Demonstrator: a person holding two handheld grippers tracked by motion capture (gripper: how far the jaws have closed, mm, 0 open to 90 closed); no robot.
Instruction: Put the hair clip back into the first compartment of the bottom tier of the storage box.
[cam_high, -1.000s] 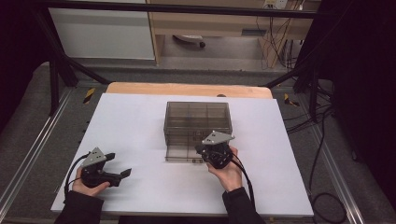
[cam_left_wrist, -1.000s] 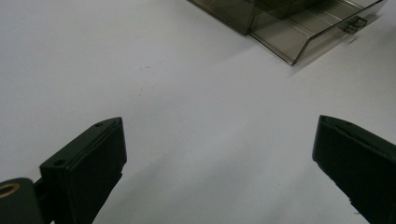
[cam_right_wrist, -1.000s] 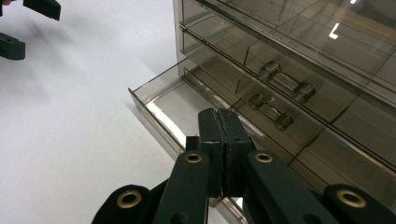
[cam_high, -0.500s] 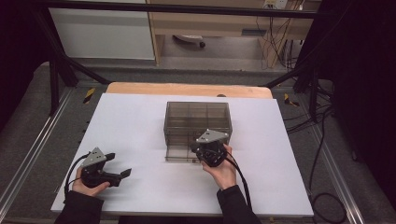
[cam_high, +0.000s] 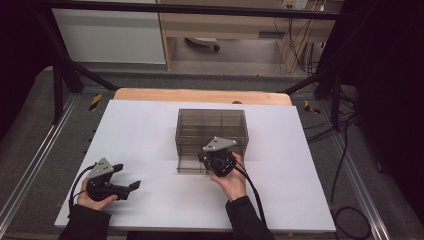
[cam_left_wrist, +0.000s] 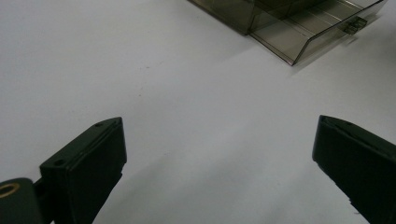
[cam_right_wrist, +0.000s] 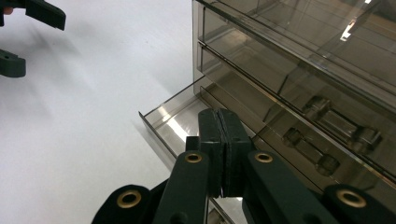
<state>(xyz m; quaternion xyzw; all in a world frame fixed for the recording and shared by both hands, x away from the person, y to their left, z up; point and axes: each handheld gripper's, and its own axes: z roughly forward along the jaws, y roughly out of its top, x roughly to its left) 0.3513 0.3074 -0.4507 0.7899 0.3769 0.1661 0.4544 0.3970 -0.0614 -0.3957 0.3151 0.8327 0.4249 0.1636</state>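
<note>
One drawer (cam_high: 192, 164) front edge hides behind the closed right gripper (cam_high: 212, 159).

One smoky plastic drawer cabinet (cam_high: 211, 129) with one drawer (cam_high: 192, 164) pulled out, and two claws on one white table (cam_high: 150, 125).

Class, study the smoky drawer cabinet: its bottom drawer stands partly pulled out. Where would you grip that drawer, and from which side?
Grip the bottom drawer by its small front handle, coming from the cabinet's front, the person's side: the handle juts from the front wall, and the drawer slides that way.
</note>
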